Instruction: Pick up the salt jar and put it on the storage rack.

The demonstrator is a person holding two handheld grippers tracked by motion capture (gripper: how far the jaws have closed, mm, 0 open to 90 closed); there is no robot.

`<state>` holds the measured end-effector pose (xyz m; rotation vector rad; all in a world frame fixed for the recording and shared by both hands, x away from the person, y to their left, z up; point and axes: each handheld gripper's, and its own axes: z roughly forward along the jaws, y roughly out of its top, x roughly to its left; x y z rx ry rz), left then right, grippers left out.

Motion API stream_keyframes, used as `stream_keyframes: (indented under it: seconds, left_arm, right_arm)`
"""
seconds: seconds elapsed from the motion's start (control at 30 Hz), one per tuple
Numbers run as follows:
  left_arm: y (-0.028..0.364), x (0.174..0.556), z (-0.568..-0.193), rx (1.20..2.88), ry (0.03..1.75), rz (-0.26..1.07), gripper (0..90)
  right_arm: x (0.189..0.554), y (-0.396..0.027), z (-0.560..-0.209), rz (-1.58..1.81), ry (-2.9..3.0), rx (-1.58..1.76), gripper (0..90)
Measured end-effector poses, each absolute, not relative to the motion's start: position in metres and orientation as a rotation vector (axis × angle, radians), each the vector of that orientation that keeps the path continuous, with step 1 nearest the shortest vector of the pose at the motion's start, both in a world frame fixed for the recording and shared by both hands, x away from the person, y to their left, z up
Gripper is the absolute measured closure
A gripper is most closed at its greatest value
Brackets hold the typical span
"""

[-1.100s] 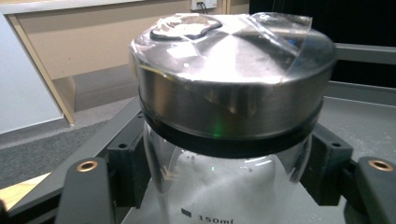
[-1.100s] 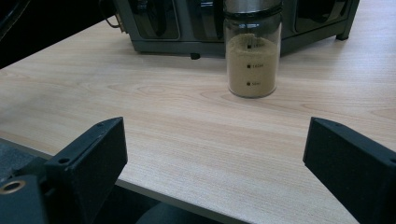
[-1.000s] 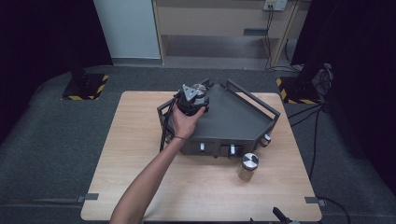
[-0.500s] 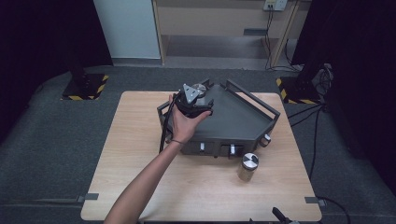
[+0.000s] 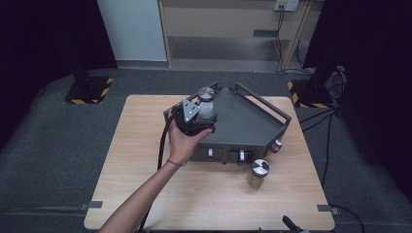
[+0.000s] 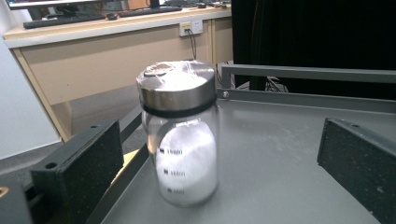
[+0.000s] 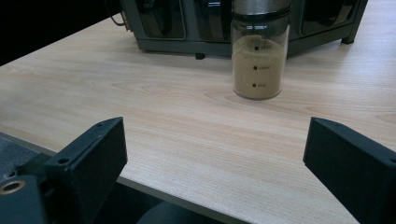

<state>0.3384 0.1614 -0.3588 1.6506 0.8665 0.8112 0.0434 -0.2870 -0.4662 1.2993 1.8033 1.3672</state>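
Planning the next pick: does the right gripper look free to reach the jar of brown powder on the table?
Probably yes: the right gripper is open, with bare table between it and the brown-powder jar.

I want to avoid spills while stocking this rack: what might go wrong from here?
The white jar stands near the rack's left edge, between the left gripper's open fingers; a sideways pull-back might clip it and tip it off. The brown jar stands on the table close before the rack, where the right gripper, reaching in, may push it against the rack.
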Motion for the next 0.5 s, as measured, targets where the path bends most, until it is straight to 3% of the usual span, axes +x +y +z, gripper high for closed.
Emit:
stream_keyframes:
  seconds: [0.5]
  left_arm:
    - [0.180, 0.293, -0.362, 1.667, 0.816, 0.814, 0.0]
  right_arm:
    - [0.042, -0.283, -0.466, 1.351, 1.808, 1.299, 6.2]
